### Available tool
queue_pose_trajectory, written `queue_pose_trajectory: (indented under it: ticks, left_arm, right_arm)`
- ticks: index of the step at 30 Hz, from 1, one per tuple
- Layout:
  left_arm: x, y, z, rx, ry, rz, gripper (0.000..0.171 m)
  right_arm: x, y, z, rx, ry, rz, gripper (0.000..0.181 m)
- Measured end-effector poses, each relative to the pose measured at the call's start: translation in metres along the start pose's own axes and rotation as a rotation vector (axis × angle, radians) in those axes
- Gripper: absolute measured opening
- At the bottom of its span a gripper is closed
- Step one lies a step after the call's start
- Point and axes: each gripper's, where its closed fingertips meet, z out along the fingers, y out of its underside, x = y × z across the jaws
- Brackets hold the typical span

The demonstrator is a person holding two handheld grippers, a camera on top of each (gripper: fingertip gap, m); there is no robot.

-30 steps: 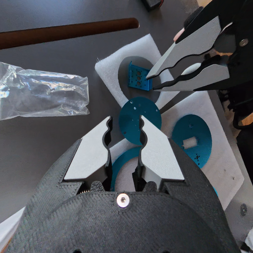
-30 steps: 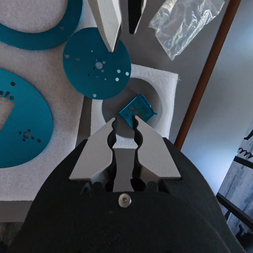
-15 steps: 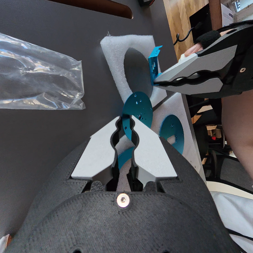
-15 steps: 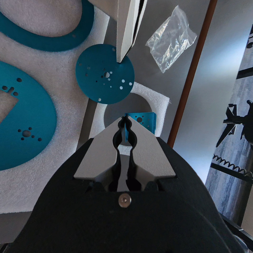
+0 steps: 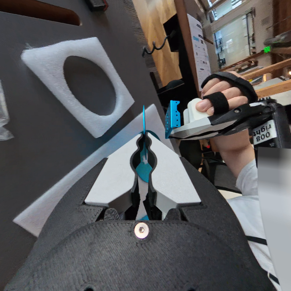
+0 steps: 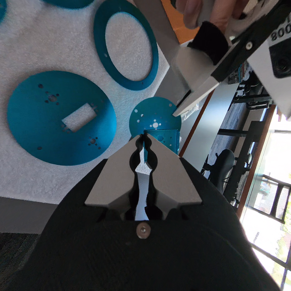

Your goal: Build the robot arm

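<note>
My left gripper (image 5: 144, 137) is shut on the rim of a small blue disc (image 5: 143, 121) with drilled holes, held up edge-on in the left wrist view. My right gripper (image 6: 143, 135) is shut on one flange of a small blue perforated bracket (image 6: 163, 140), lifted off the foam. In the right wrist view the small disc (image 6: 155, 116) sits just behind the bracket, with the left gripper (image 6: 176, 113) on its upper right rim. In the left wrist view the right gripper (image 5: 168, 136) holds the bracket (image 5: 172, 116) just right of the disc, a small gap between them.
A white foam square (image 5: 47, 63) with a round hole lies on the dark table. A large blue disc (image 6: 47, 126) with a rectangular cutout and a blue ring (image 6: 155, 52) lie on a white foam sheet (image 6: 23, 47). A clear plastic bag (image 5: 3, 110) lies at the left edge. My right fingertips sit around 6 cm from my left ones. From the left gripper's tips to the white foam square (image 5: 47, 63) is close to 12 cm.
Both grippers closed, the left on the small disc and the right on the bracket. Both lifted their parts and brought them close together. The foam square's hole is now empty.
</note>
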Motion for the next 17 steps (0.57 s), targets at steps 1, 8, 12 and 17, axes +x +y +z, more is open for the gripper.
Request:
queue_pose_trajectory:
  ticks: [1,8,12,17]
  left_arm:
    - [0.011,0.003,0.001,-0.013,0.031,0.013,0.0]
    - [0.079,0.084,0.005,-0.254,0.222,-0.044,0.0]
    - [0.092,0.156,0.013,-0.422,0.287,-0.165,0.0]
    - [0.116,0.213,0.016,-0.516,0.447,-0.302,0.0]
  right_arm:
    - [-0.004,-0.007,-0.007,0.008,0.005,-0.02,0.0]
    - [-0.073,-0.071,-0.058,0.067,-0.168,-0.154,0.0]
    - [-0.125,-0.12,-0.068,0.154,-0.351,-0.201,0.0]
    - [-0.168,-0.162,-0.075,0.199,-0.539,-0.235,0.0]
